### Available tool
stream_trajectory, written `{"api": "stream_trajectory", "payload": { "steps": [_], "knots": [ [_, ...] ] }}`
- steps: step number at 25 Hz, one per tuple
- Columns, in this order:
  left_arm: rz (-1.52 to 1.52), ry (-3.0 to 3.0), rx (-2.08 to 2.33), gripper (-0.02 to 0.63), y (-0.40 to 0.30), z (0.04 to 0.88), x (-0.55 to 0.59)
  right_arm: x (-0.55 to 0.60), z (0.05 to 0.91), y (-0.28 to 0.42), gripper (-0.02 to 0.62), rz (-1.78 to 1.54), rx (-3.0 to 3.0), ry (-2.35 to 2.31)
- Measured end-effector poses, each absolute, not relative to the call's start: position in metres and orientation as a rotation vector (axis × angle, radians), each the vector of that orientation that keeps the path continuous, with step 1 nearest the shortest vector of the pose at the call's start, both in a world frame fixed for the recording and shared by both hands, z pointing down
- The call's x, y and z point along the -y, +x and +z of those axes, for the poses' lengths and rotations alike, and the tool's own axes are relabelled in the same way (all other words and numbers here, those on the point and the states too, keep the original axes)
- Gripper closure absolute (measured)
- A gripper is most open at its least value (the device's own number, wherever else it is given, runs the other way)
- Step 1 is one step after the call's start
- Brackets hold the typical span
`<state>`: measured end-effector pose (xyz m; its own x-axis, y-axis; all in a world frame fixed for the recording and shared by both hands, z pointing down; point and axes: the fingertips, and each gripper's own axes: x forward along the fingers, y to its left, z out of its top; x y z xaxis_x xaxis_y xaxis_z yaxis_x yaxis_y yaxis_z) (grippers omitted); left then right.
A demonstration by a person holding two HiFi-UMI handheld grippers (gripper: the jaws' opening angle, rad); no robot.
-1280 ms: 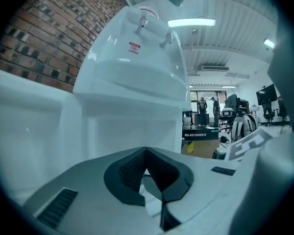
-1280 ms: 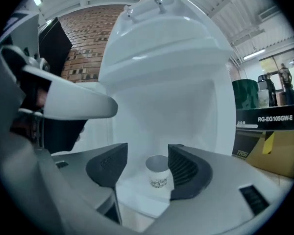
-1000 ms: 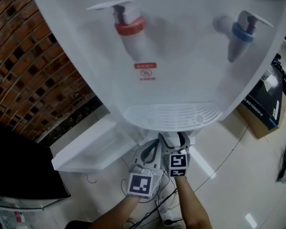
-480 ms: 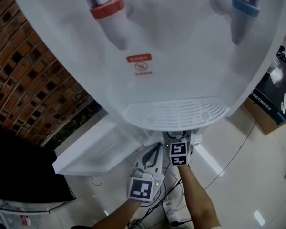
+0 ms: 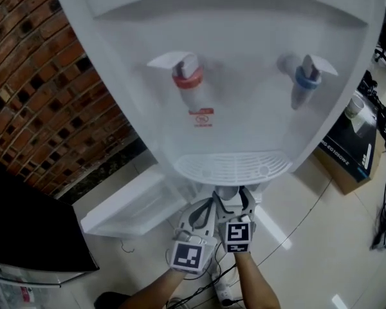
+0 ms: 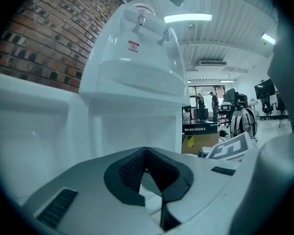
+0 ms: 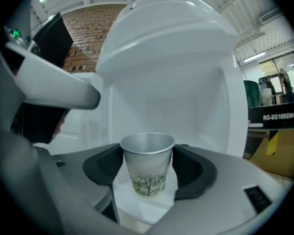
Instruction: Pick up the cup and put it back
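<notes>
A paper cup (image 7: 148,163) with a green bamboo print stands upright between the dark pads of my right gripper (image 7: 148,166), and its rim touches both. These jaws have just closed in slightly on it. In the head view my right gripper (image 5: 233,195) sits just below the white water dispenser's drip tray (image 5: 228,167). My left gripper (image 5: 204,207) is beside it on the left. Its pads (image 6: 130,168) meet at the tip and hold nothing. The red tap (image 5: 188,82) and blue tap (image 5: 303,82) are above the tray.
A brick wall (image 5: 38,95) runs along the left. A low white shelf (image 5: 128,205) lies at the dispenser's foot. A cardboard box (image 5: 350,147) stands on the right, a black panel (image 5: 26,230) at lower left, and cables (image 5: 222,282) cross the tiled floor.
The head camera has pulled back, so the taps sit nearer the middle of the picture. The right gripper pushed in under the tray and has come back out a little. The left has stayed beside it.
</notes>
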<state>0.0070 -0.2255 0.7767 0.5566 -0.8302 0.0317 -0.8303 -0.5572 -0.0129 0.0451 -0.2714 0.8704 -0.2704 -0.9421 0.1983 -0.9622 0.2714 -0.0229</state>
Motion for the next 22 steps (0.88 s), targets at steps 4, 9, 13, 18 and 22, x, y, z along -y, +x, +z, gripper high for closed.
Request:
{"api": "stream_trajectory", "payload": {
  "steps": [4,9,13,18,22],
  "knots": [
    [0.013,2.808,1.474,0.609,0.004,0.747,0.214,0.238,0.828,0.043,0.272,0.224,2.387,1.839],
    [-0.032,2.830,1.483,0.609,-0.005,0.701,0.195,0.202,0.756,0.043,0.272,0.231,2.401,1.903],
    [-0.042,2.846,1.454,0.609,-0.013,0.655,0.185,0.184,0.701,0.040,0.272,0.171,2.381,1.889],
    [-0.032,2.842,1.471,0.609,-0.026,0.585,0.167,0.162,0.624,0.030,0.272,0.160,2.390,1.852],
    [-0.053,2.830,1.486,0.609,-0.030,0.517,0.151,0.150,0.554,0.024,0.272,0.164,2.397,1.828]
  ]
}}
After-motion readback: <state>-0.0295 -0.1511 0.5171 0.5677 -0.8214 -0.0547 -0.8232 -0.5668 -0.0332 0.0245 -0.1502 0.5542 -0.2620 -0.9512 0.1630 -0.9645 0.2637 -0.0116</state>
